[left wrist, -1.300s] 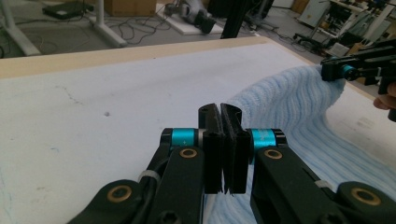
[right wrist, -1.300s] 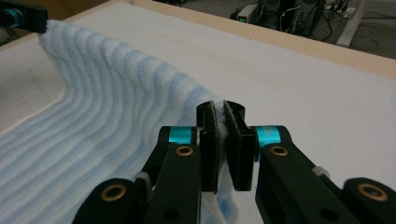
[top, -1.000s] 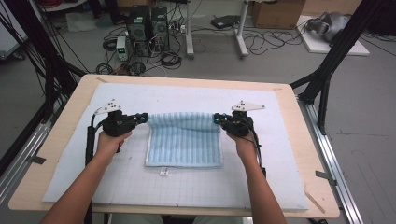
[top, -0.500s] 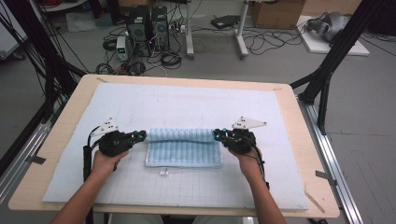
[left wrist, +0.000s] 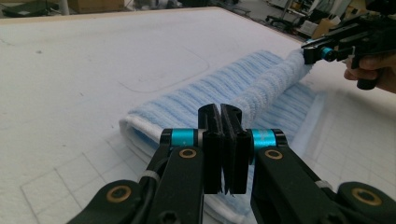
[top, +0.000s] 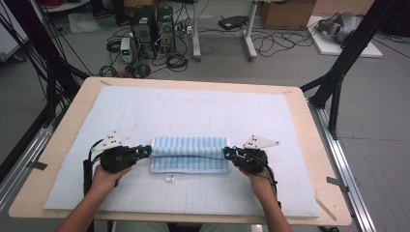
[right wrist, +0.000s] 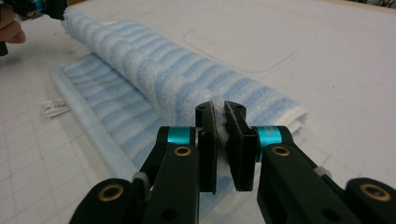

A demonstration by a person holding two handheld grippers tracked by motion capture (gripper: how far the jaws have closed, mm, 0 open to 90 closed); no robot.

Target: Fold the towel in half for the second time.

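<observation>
1. High view. Towel (top: 189, 153), blue-and-white striped, lies on the white padded mat (top: 203, 116) that covers the counter (top: 63, 140), toward the near edge. Its long axis runs left to right. The left hand-held gripper (top: 145, 151) holds the left end of the raised fold and the right hand-held gripper (top: 227, 153) the right end, so each hand is equally close to the towel between them. Behind the counter, the floor carries computer towers (top: 152, 24), cables and black frame legs.

2. Left gripper view. Jaws are clamped on the fold of towel (left wrist: 261, 93), no gap visible. The raised fold runs away from the jaws to the far gripper; flat layers lie beneath and to the right.

3. Right gripper view. Jaws pinch a thin edge of towel (right wrist: 154, 74), nearly closed. The fold runs up and left; a small label (right wrist: 52, 107) lies on the gridded mat beside the lower layer.

4. Judgement: the next move carries the fold across the short axis, both ends level.
</observation>
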